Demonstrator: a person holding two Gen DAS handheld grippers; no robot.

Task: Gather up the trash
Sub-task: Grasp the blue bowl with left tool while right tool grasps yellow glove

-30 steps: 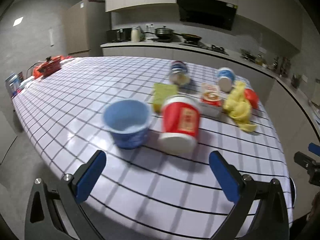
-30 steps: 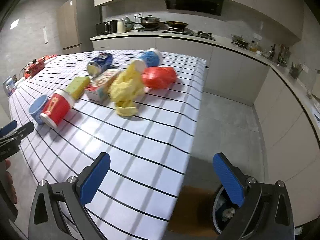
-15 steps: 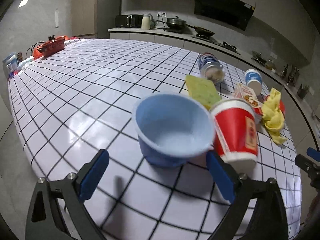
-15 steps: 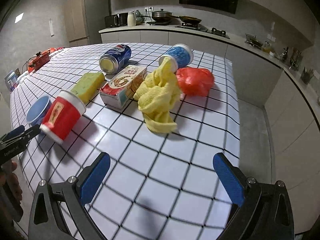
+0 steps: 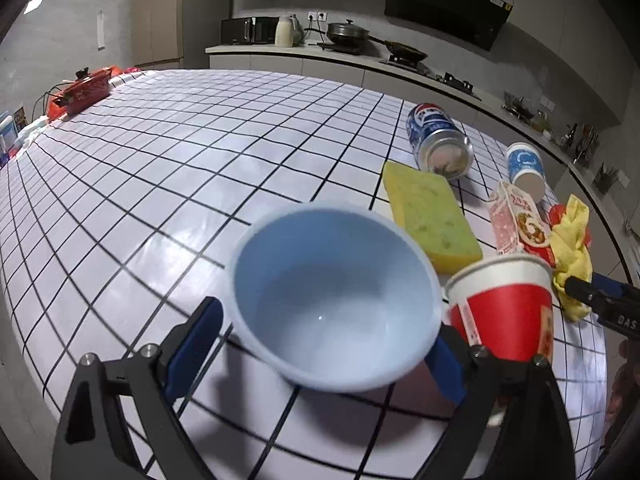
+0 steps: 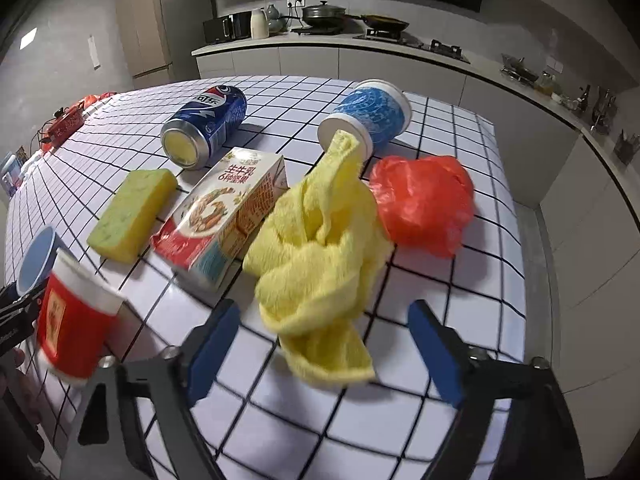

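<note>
1. One white grid-patterned table (image 6: 460, 280) carries eight pieces of trash.
2. One crumpled yellow cloth (image 6: 320, 248) lies between the right tool's (image 6: 320, 344) closing, untouching jaws.
3. One pale blue plastic bowl (image 5: 332, 300) sits between the left tool's (image 5: 320, 344) closing jaws; contact unclear.
4. One red paper cup (image 5: 504, 308) lies beside it.

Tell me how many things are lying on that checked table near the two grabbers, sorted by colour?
Blue: 3 – bowl, soda can, paper cup
Yellow: 2 – sponge, cloth
Red: 2 – noodle cup, plastic bag
Red and white: 1 – carton
Total: 8

The red items at the table's far corner are too small to identify, so they are not counted.
</note>
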